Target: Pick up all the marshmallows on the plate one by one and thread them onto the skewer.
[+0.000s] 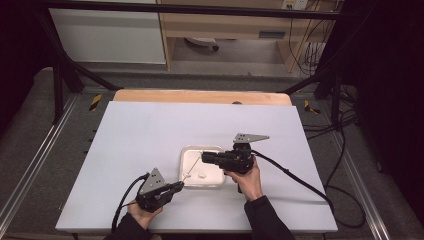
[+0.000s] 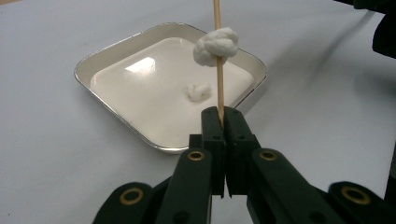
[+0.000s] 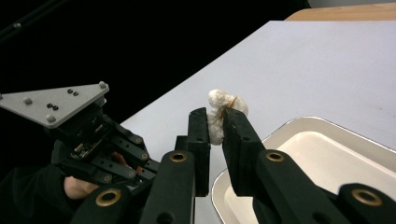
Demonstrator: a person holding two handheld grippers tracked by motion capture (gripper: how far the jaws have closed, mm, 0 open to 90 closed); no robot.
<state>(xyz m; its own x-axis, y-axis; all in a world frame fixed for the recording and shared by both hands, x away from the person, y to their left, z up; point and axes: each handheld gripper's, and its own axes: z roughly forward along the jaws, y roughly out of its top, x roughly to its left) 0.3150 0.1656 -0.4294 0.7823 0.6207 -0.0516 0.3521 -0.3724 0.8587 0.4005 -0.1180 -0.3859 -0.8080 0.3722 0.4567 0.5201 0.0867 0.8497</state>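
Note:
My left gripper (image 1: 179, 185) (image 2: 223, 112) is shut on the near end of a thin wooden skewer (image 2: 219, 88) (image 1: 192, 166), which rises over a white square tray (image 1: 220, 148) (image 2: 93, 65). One white fluffy lump (image 2: 215, 46) (image 1: 186, 176) is threaded partway along the skewer. A second white lump (image 3: 215, 100) sits between the jaws of my right gripper (image 3: 216, 122) (image 1: 204, 158), which is shut on it above the tray's far side. A bit of the wooden tip pokes out of that lump. A third, loose lump (image 2: 198, 91) (image 1: 200, 176) lies in the tray.
The tray (image 3: 327, 154) rests near the front middle of a white table top (image 1: 150, 130) with a wooden strip (image 1: 200, 96) along its far edge. The right gripper's cable (image 1: 295, 177) trails off to the right. The left gripper's grey plate (image 3: 56, 105) sits beyond my right jaws.

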